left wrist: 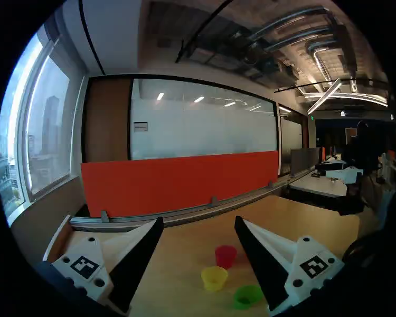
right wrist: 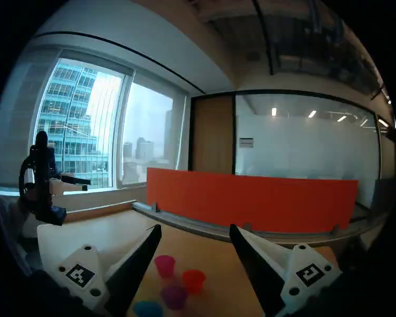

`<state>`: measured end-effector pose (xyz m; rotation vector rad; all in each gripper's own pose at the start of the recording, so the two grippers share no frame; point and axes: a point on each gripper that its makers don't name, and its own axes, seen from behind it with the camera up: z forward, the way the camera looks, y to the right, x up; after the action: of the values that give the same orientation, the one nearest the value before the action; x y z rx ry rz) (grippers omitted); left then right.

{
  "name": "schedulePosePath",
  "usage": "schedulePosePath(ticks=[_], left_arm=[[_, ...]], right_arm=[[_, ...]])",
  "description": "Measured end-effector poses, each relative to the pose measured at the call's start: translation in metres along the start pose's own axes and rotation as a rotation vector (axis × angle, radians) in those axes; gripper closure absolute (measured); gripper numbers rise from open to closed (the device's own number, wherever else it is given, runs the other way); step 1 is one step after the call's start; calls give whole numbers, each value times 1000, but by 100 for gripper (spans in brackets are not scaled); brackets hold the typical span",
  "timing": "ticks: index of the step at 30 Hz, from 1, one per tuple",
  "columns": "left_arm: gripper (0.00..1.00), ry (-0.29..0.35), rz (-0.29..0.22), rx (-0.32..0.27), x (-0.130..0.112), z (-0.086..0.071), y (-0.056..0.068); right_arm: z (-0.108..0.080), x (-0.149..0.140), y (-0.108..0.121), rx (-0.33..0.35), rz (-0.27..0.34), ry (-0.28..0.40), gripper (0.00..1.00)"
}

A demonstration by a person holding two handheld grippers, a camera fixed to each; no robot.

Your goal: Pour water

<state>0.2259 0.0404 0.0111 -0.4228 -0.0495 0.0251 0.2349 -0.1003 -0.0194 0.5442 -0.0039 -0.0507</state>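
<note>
Left gripper (left wrist: 198, 219) was held above the wooden table (left wrist: 303, 222); its two white fingers (left wrist: 129, 253) were spread wide apart with nothing between them. In the left gripper view three cups stood on the table low in the gap; the red cup (left wrist: 225, 256) was farthest, the yellow cup (left wrist: 214, 277) just in front of it and a little left, and the green cup (left wrist: 246, 297) was nearest, partly behind the inner edge of the right-hand finger. All three were upright and close together; whether they touched, and what was in them, could not be told. An orange divider panel (left wrist: 177, 182) ran along the table's far edge, with a frosted glass wall (left wrist: 203, 121) behind and a window (left wrist: 39, 142) to the left.

Right gripper (right wrist: 195, 227) was also over the table, fingers apart, gripping nothing. In the right gripper view four upright cups sat clustered between the fingers; the pink cup (right wrist: 165, 266) was farthest, the reddish cup (right wrist: 193, 280) to its right, the purple cup (right wrist: 173, 297) in front between them, and the blue cup (right wrist: 147, 309) lowest, cut off at the bottom edge. A black device (right wrist: 39, 179) stood at the left by the window, too unclear to identify.
</note>
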Motion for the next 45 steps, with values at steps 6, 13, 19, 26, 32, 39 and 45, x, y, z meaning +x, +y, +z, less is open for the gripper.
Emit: schedulePosePath(ticks=[6,13,19,26,32,39,45], left_arm=[[0,-21,8,-47,-5,2,10],[0,-61,4,-113,-21,3,25],[0,-96,22,-157,-37,5,36],[0,-129,46,-200,-54,7,44],[0,-160,71,-222,-72,10,48],[0,-206,101,-249,-99,12,56],[0,-249,108,-278,-122,12,64]], right_arm=[[0,-5,-10,51,-15,-29,0],[-2,-14,-23,124,-25,-74,0],[-4,-25,-28,161,-36,-109,0],[-9,-41,-29,198,-46,-150,0],[-12,-62,-33,229,-45,-196,0],[-12,-85,-36,260,-58,-244,0],[-17,-103,-46,302,-73,-277,0]])
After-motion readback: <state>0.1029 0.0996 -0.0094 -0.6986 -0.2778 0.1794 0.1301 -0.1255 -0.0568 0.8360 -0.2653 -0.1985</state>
